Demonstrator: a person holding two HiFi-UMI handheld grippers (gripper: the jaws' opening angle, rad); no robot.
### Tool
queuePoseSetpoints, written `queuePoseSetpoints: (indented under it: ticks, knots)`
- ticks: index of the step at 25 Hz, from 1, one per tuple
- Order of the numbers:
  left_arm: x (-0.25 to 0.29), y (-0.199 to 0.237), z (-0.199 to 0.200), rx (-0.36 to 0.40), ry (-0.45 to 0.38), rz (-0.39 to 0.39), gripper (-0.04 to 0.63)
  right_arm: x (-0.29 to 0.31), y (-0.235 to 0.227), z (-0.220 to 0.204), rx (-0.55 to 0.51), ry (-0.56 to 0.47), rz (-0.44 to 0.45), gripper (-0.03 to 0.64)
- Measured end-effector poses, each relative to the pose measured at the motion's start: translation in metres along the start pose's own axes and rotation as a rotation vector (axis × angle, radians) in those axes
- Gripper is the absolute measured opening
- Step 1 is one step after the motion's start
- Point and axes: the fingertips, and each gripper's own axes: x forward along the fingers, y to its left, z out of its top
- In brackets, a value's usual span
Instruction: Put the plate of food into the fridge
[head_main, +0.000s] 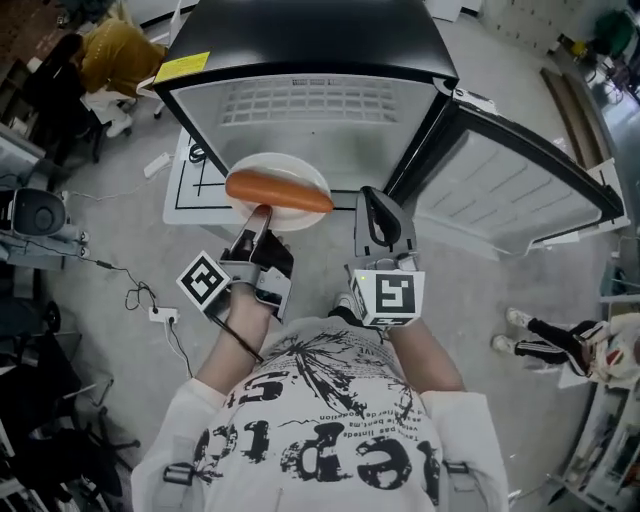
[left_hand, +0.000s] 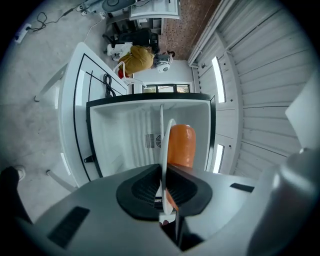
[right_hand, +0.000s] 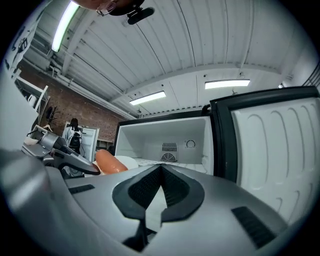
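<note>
Plate (head_main: 290, 168) of food held just short of the open fridge (head_main: 300, 40), its near rim pinched in the left gripper (head_main: 260, 213), whose jaws are clamped tight on the thin edge. A single sausage (head_main: 278, 190) lies loose across the plate, in front of the fridge opening and not yet inside it. The right gripper (head_main: 374, 200) sits alongside, also in front of the fridge, jaws together with nothing between them. The door (head_main: 520, 190) stands swung wide to the fridge's right.

The main risk is that one-sided hold. With the whole plate hanging out from a pinch on one rim, the far edge could sag toward the fridge. The round sausage would then likely roll off, onto the floor (head_main: 120, 230) in front of the fridge or onto the shelf (head_main: 320, 100) inside. A knock of the far rim against the fridge's front could twist the plate in the jaws or jar the sausage loose. The empty right gripper gives no support underneath, and could itself catch the fridge or the door. How level the plate sits is hard to judge, since the left gripper view shows it only edge-on. Letting go before the plate rests flat on the shelf would probably drop it.
</note>
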Motion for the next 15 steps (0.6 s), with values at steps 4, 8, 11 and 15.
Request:
queuePoseSetpoints:
  ticks: [4,8,11,15]
  knots:
    - [0.027,0.005,-0.006,0.009,-0.04,0.022,0.032,0.025,-0.02,-0.014,0.012,0.013,0.053,0.0]
    - [0.047,0.005,-0.001,0.009,-0.085,0.023,0.032,0.046,-0.027,-0.021,0.021,0.024,0.112,0.0]
    - [0.062,-0.002,0.001,0.017,-0.107,0.013,0.032,0.054,-0.03,-0.023,0.013,0.022,0.15,0.0]
    - [0.083,-0.011,0.004,0.039,-0.119,0.011,0.032,0.062,-0.033,-0.025,0.012,0.009,0.188,0.0]
